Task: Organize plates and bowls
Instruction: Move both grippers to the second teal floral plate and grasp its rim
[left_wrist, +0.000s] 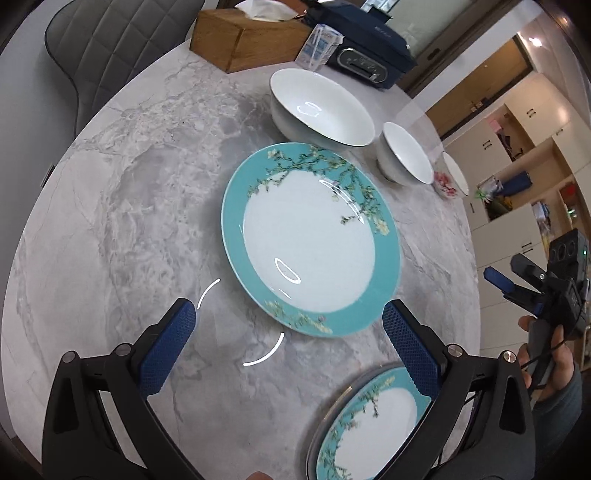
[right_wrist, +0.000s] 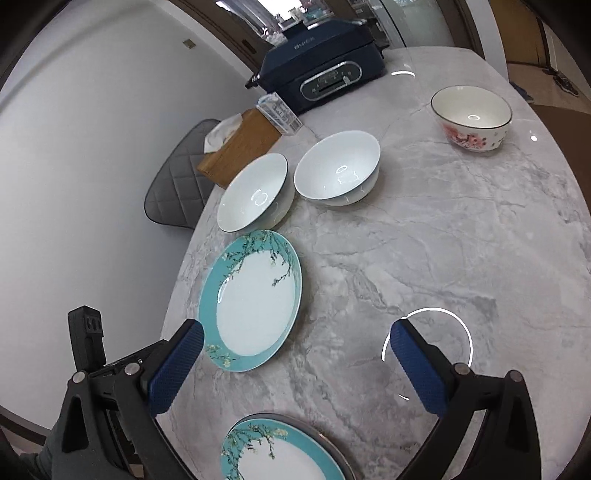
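Observation:
A teal-rimmed plate (left_wrist: 310, 240) (right_wrist: 255, 302) with a blossom pattern lies flat on the marble table. A second teal plate (left_wrist: 369, 424) (right_wrist: 280, 454) rests near the front edge on a darker-rimmed plate. Beyond them stand a large white bowl (left_wrist: 321, 107) (right_wrist: 255, 192), a smaller white bowl (left_wrist: 406, 153) (right_wrist: 338, 168) and a floral bowl (left_wrist: 452, 179) (right_wrist: 472, 118). My left gripper (left_wrist: 288, 314) hangs open above the gap between the two plates and holds nothing. The right gripper (right_wrist: 295, 332) (left_wrist: 511, 273) is also open and empty, above the table right of the plates.
At the back stand a wooden tissue box (left_wrist: 243, 37) (right_wrist: 240, 147), a clear small box (left_wrist: 319, 46) and a dark blue appliance (left_wrist: 369, 48) (right_wrist: 325, 70). A grey quilted chair (left_wrist: 110, 48) stands at the table's far left. A hand (left_wrist: 546, 354) holds the right gripper.

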